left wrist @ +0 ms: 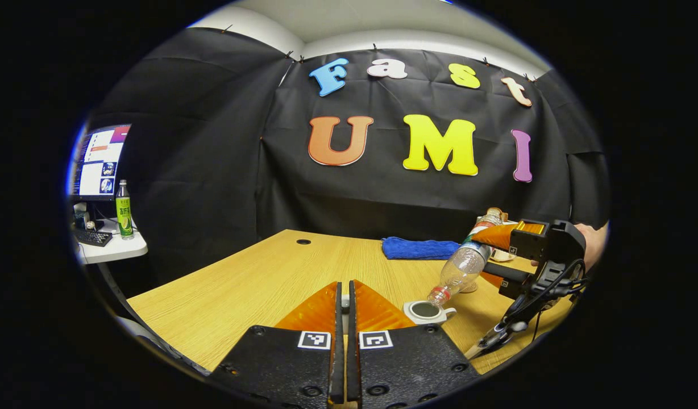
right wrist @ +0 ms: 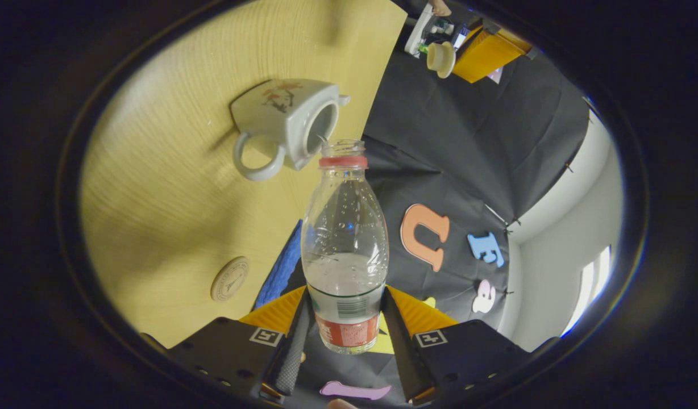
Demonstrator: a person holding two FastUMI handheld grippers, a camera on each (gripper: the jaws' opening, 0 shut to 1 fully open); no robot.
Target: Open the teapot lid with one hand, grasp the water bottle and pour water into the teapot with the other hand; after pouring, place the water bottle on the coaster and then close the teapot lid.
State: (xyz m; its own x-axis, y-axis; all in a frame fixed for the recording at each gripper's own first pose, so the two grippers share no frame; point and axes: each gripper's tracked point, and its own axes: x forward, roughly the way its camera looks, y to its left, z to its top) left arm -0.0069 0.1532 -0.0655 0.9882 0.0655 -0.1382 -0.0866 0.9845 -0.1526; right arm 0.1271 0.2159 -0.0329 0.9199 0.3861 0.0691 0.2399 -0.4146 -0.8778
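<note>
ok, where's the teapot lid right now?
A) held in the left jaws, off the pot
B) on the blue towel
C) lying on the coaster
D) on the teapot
A: the right gripper view shows the lid pinched in the left gripper, and the teapot mouth sits open under the tilted water bottle.

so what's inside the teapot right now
The lid is off. In the left gripper view the teapot shows a dark interior below the tilted water bottle; water level can't be told. In the right gripper view its opening is shadowed.
</note>
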